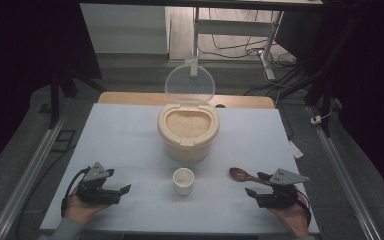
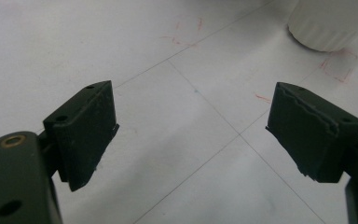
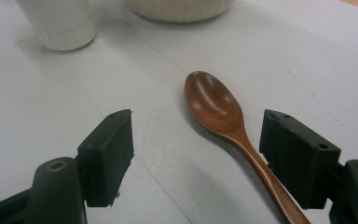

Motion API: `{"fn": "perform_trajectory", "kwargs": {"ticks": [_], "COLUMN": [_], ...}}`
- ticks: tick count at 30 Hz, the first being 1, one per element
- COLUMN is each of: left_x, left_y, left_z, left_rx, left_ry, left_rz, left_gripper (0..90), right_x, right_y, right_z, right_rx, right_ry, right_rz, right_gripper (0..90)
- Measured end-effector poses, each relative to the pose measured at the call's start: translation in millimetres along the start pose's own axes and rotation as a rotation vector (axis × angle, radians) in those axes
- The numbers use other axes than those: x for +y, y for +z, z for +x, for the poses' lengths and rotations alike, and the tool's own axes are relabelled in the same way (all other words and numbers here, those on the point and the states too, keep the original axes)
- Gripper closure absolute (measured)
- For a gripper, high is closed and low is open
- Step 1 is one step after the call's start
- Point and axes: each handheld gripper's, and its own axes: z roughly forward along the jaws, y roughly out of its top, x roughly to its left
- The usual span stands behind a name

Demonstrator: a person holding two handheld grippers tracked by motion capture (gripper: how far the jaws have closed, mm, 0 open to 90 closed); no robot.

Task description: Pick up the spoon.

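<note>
Right gripper (image 1: pixel 264 185): jaws spread wide with nothing pinched; it sits low over the table near the right front corner, and in the right gripper view (image 3: pixel 198 158) the spoon's handle runs up between the jaws, close against the right one.
Spoon (image 3: pixel 214 105): brown wood, lying flat on the table with the bowl facing up and pointing away toward the cup and the container; in the high view (image 1: pixel 240 174) it lies just in front of the right gripper, handle end nearest the hand.
Why so placed: judged from the line-up, the open jaws straddle the handle ready for a pinch, and the handle-toward-hand lay makes that an easy grab.
Left gripper (image 1: pixel 111 190): jaws also spread and empty (image 2: pixel 191 126), resting over bare table at the left front, well apart from the spoon; it looks parked, with the cup at its far right.
Cup (image 1: pixel 183 180): small, white, ribbed, upright, standing between the two grippers and just in front of the container; probably the target for a scoop.
Container (image 1: pixel 188 131): cream tub filled with pale grain, its clear round lid (image 1: pixel 189 84) hinged up at the back, so the top is open to the spoon.
Table (image 1: pixel 130 135): pale sheet with thin grid lines and faint red marks.
In the way: nothing lies between the jaws and the handle; the cup stands near the path from spoon to tub and could be knocked.
</note>
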Motion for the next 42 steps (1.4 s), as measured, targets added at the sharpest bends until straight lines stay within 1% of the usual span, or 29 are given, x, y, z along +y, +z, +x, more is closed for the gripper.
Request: {"fn": "perform_trajectory", "kwargs": {"ticks": [3,7,11,13,16,18,20,21,23,24,25,28,29,30,32,38,42], "left_x": [1.3,1.6,2.0,2.1,2.4,2.8,3.0,3.1,2.9,2.9,2.8,2.7,2.7,2.7,2.7,2.0,1.6], "left_y": [-0.4,-0.3,-0.4,-0.3,0.3,0.4,0.5,0.5,0.3,0.3,0.1,0.2,0.2,0.4,0.9,2.2,2.3], "left_z": [0.0,0.2,1.1,1.2,1.1,0.3,0.1,0.1,0.8,0.8,1.8,2.4,2.4,2.4,2.5,3.5,4.1], "left_rx": [-0.003,-0.006,-0.009,-0.009,-0.010,-0.011,-0.010,-0.009,-0.009,-0.009,-0.007,-0.006,-0.006,-0.006,-0.005,-0.004,-0.002], "left_ry": [0.001,0.003,0.000,0.001,0.006,0.006,0.008,0.010,0.009,0.009,0.006,0.004,0.004,0.003,0.003,0.004,0.003], "left_rz": [-0.005,-0.001,-0.003,-0.002,0.003,0.003,0.003,0.005,0.004,0.004,0.004,0.003,0.003,0.005,0.007,0.016,0.016], "left_gripper": [15.1,14.7,14.4,14.4,14.0,13.8,13.7,13.4,13.3,13.3,13.2,13.0,12.9,12.8,12.7,12.4,12.2], "right_x": [0.2,0.7,2.5,3.2,3.7,5.6,7.6,11.9,16.7,16.7,21.2,26.6,26.6,30.6,34.5,45.2,50.7], "right_y": [-0.1,-0.2,-1.2,-1.9,-3.1,-4.5,-6.1,-8.7,-12.0,-12.0,-15.2,-19.4,-19.4,-22.2,-23.8,-24.8,-22.5], "right_z": [0.4,0.9,1.7,2.1,3.8,4.8,4.4,3.5,2.2,2.2,-1.7,-8.1,-8.1,-12.6,-16.3,-25.9,-32.7], "right_rx": [0.007,0.003,0.013,0.004,0.013,0.009,0.011,0.015,0.003,0.003,0.004,0.003,0.003,0.005,0.008,0.010,0.021], "right_ry": [0.001,0.002,-0.001,0.000,0.010,0.010,0.004,0.000,-0.016,-0.016,-0.017,-0.023,-0.023,-0.025,-0.025,-0.050,-0.058], "right_rz": [-0.005,0.006,0.000,0.007,0.009,0.004,0.012,0.016,0.042,0.042,0.066,0.094,0.094,0.110,0.126,0.190,0.246], "right_gripper": [26.6,26.9,27.8,28.0,28.9,30.0,30.5,31.3,32.1,32.1,32.3,32.6,32.6,32.6,32.6,32.6,32.3]}}
